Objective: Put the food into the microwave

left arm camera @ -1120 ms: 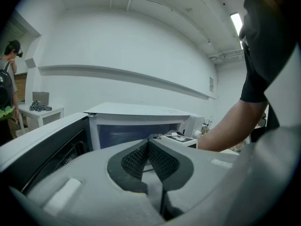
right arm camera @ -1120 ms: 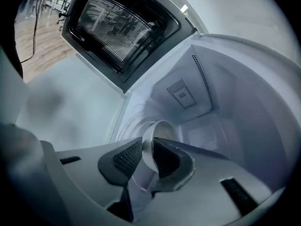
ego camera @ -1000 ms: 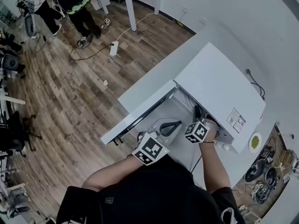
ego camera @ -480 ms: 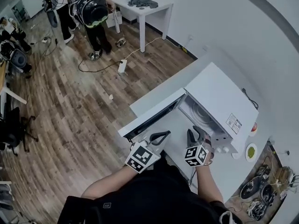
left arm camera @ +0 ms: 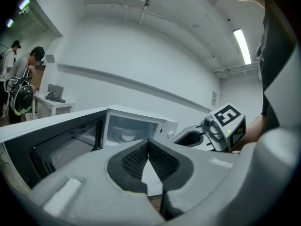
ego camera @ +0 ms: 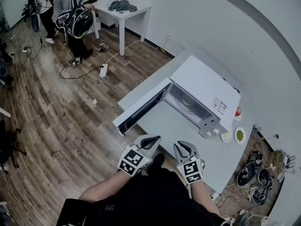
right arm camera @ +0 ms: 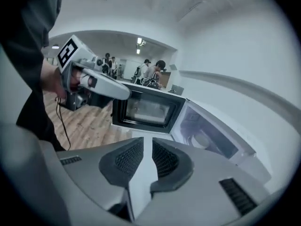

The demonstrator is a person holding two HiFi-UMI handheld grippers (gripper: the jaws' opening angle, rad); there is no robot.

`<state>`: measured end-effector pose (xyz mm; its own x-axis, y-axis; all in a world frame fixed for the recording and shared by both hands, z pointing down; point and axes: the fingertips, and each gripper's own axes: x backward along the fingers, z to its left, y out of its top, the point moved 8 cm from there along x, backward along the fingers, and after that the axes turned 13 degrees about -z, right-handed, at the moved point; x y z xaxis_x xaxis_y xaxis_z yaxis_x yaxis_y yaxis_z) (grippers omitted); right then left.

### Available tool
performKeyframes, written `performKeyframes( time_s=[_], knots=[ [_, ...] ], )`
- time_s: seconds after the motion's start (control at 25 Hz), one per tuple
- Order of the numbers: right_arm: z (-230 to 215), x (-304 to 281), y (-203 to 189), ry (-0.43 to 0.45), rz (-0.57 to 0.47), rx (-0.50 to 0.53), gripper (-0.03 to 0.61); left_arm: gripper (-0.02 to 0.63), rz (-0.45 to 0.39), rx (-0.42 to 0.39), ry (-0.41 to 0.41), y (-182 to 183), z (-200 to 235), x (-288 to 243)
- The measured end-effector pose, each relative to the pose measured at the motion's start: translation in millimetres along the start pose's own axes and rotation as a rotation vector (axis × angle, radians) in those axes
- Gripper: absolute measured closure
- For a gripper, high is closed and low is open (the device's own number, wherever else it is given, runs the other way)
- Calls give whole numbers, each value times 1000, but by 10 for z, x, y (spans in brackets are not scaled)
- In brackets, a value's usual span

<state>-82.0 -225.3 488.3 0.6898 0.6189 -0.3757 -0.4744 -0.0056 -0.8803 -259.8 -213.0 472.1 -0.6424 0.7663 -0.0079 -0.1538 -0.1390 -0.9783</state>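
Left tool [left arm camera: 148,144] tips together (empty)

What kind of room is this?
Probably a lab or workshop, not a home kitchen: the microwave sits on a plain white table, cables trail across the wooden floor, and people stand at another table.

People [ego camera: 74,19] stand beside a small white table [ego camera: 140,7] on wooden floor [ego camera: 56,107].
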Motion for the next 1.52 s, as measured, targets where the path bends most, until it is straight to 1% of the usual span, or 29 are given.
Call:
performKeyframes(
  time_s=[0.08, 0.12, 0.24, 0.4, 0.52, 0.6, 0.72, 0.84, 0.92, 1.08, 1.2, 1.32, 1.44, 1.52],
  knots=[
    [56, 178, -24, 1, 23, 42, 515, 606, 7, -3, -23, -27, -84, 4],
    [73, 265, -45, 3, 21, 29, 517, 606, 13, -3, -31, -53, -118, 4],
    [96, 526, -149, 5, -7, -54, 526, 606, 53, 8, -44, -173, -239, 16],
    [91, 954, -291, -29, -35, -129, 532, 606, 122, 52, -46, -347, -498, 21],
    [43, 1410, -378, -56, -85, -201, 537, 606, 137, 40, -42, -380, -812, -104],
    [0, 1749, -440, -70, -121, -235, 537, 606, 121, 25, -39, -347, -1070, -244],
    [-84, 2279, -569, -79, -187, -295, 540, 606, 73, 9, -37, -253, -1545, -476],
    [-215, 2789, -721, -61, -294, -410, 540, 606, 24, -11, -51, -142, -2089, -680],
    [-309, 3086, -811, -49, -360, -476, 541, 606, 8, -26, -74, -75, -2441, -817],
    [-401, 3540, -937, -58, -404, -508, 543, 606, -14, -53, -141, 43, -3055, -973],
    [-415, 3758, -914, -76, -489, -579, 545, 606, -29, -79, -196, 156, -3335, -1002],
    [-403, 3879, -830, -115, -561, -641, 548, 606, -54, -86, -258, 271, -3517, -979],
    [-378, 3865, -758, -166, -589, -679, 555, 606, -60, -98, -317, 338, -3595, -941],
    [-354, 3848, -714, -183, -591, -686, 560, 606, -53, -106, -338, 360, -3582, -924]
  ],
)
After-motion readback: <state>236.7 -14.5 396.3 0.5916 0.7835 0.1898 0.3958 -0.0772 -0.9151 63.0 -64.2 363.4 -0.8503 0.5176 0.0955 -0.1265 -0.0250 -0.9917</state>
